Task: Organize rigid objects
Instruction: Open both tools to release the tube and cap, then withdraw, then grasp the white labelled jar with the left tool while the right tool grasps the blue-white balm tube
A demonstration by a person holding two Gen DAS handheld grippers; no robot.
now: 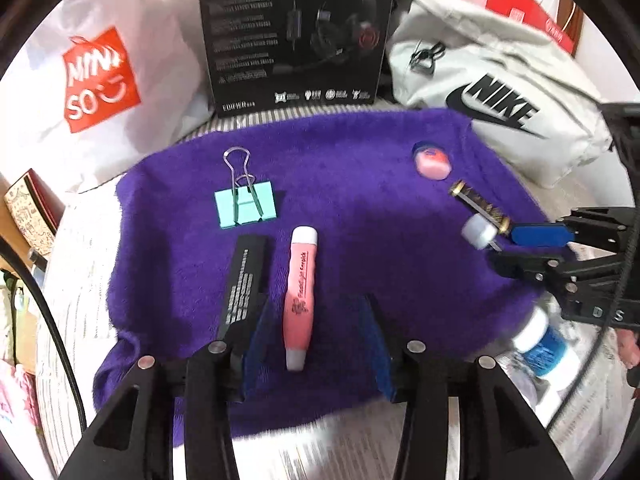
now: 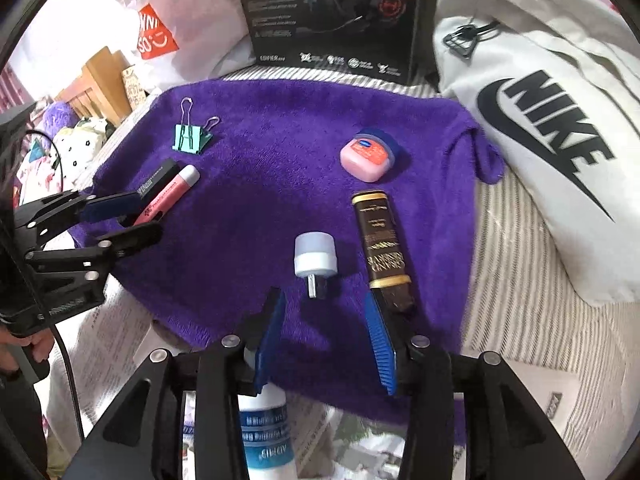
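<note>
A purple towel (image 1: 352, 184) (image 2: 280, 152) holds the objects. My left gripper (image 1: 318, 312) is open, its blue-padded fingers on either side of a pink tube (image 1: 300, 288) (image 2: 172, 192). A black stick (image 1: 244, 276) lies just left of the tube, and a teal binder clip (image 1: 245, 205) (image 2: 191, 138) lies beyond it. My right gripper (image 2: 324, 304) (image 1: 520, 246) is open, just short of a small white plug adapter (image 2: 315, 260) (image 1: 479, 231). A dark gold-trimmed tube (image 2: 382, 240) (image 1: 478, 202) lies right of the adapter. A pink Vaseline jar (image 2: 368, 154) (image 1: 431, 162) sits farther back.
A black headphone box (image 1: 296, 32) (image 2: 332, 12), a white Miniso bag (image 1: 100, 80) and a grey Nike bag (image 1: 496, 92) (image 2: 552, 128) stand behind the towel. A white and blue bottle (image 2: 266, 428) (image 1: 544, 344) lies off the towel's near edge on striped bedding.
</note>
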